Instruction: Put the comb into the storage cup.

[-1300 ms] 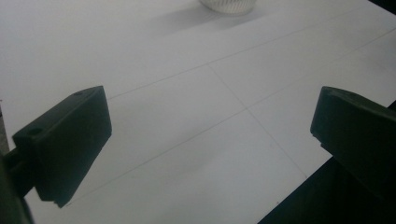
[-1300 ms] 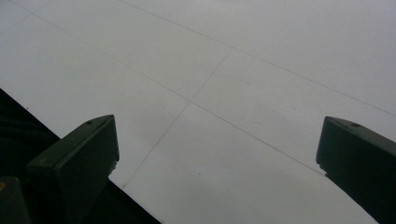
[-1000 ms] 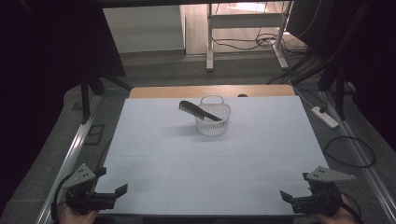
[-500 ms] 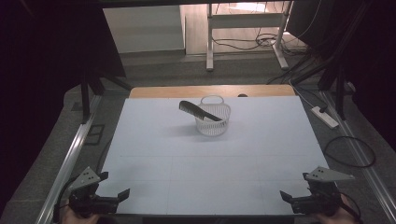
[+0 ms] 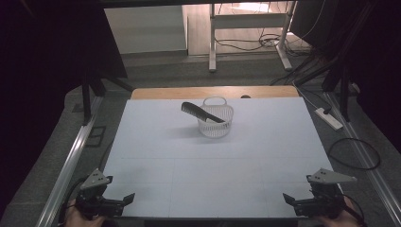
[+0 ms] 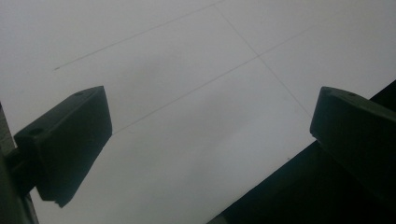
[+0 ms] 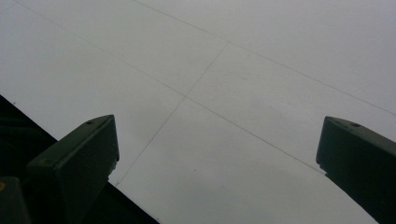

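A black comb (image 5: pixel 202 112) lies slanted across the rim of a small white wire basket (image 5: pixel 216 125) at the far middle of the white table (image 5: pixel 213 165). My left gripper (image 5: pixel 126 198) rests at the near left corner, open, its jaws wide apart over bare table with nothing between them. At the near right corner my right gripper (image 5: pixel 286 199) is open too and holds nothing. In the left gripper view (image 6: pixel 210 135) and the right gripper view (image 7: pixel 215 154) both pairs of jaws frame plain white surface and the table's dark front edge.
A wooden strip (image 5: pixel 215 91) runs along the table's far edge. Metal rails (image 5: pixel 66 165) flank the left side. A power strip (image 5: pixel 327 118) and cables (image 5: pixel 353 152) lie on the floor to the right. A desk frame (image 5: pixel 246 28) stands beyond.
Both grippers have drawn back slightly toward the near edge, the left one sinking lower. The comb and basket have not moved.
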{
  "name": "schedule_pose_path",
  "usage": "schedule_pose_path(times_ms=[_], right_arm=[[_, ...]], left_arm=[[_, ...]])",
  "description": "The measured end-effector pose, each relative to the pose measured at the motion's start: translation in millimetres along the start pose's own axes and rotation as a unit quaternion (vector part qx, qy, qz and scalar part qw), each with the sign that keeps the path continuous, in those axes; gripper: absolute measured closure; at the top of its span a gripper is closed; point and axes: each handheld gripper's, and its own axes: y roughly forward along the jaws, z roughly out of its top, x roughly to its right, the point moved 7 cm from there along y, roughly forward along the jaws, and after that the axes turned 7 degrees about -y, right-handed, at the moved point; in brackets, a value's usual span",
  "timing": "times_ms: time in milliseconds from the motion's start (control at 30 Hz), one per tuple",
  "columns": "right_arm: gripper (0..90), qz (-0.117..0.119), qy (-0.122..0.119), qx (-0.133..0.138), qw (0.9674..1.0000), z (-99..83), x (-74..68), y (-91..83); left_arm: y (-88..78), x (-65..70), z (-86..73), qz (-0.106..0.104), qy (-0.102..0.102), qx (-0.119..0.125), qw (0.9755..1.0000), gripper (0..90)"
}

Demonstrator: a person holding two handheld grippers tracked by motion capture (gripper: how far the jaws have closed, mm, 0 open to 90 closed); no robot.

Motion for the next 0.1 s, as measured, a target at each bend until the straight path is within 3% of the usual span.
schedule_pose_path(times_ms=[100], right_arm=[[0.0, -0.001, -0.002, -0.002, 1.0000, -0.3, 0.0, 0.5]], left_arm=[[-0.1, 0.7, 1.2, -0.002, 0.002, 0.002, 1.0000, 0.0]])
